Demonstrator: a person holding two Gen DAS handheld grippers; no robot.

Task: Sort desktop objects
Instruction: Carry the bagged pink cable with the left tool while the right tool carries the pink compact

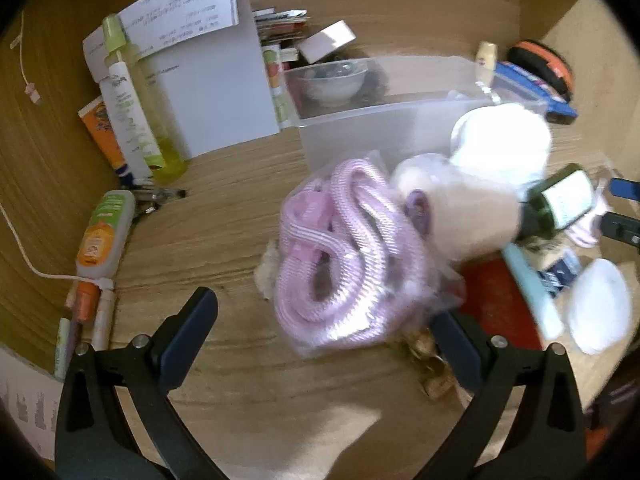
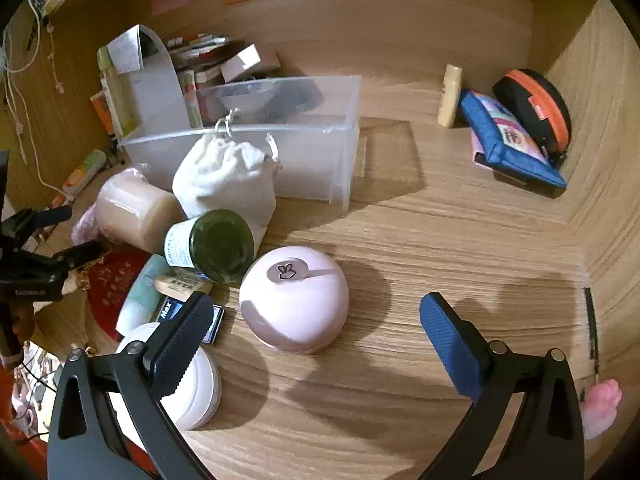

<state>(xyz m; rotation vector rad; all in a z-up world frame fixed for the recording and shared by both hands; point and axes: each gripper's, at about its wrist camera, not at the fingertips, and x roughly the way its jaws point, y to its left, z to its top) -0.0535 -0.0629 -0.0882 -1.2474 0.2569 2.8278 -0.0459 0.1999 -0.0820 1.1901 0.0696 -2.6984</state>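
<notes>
In the left wrist view, my left gripper (image 1: 324, 320) is open around a clear bag of coiled pink cable (image 1: 340, 256); the bag lies between the fingers, against the right one. Behind it stand a beige jar (image 1: 460, 208), a white drawstring pouch (image 1: 504, 148), a dark green bottle (image 1: 560, 200) and a clear plastic bin (image 1: 384, 120). In the right wrist view, my right gripper (image 2: 316, 324) is open and empty, just in front of a round pink case (image 2: 294, 300). The bin (image 2: 320, 160), pouch (image 2: 224, 184), bottle (image 2: 212, 246) and jar (image 2: 136, 212) lie beyond.
Lotion bottles and tubes (image 1: 132, 112) stand at the left by a white folder (image 1: 208, 80). A white round tin (image 2: 196, 388) sits under my right gripper's left finger. A blue pouch (image 2: 508, 144) and an orange-black case (image 2: 536, 108) lie in the far right corner. A red mat (image 1: 496, 304) lies at the right.
</notes>
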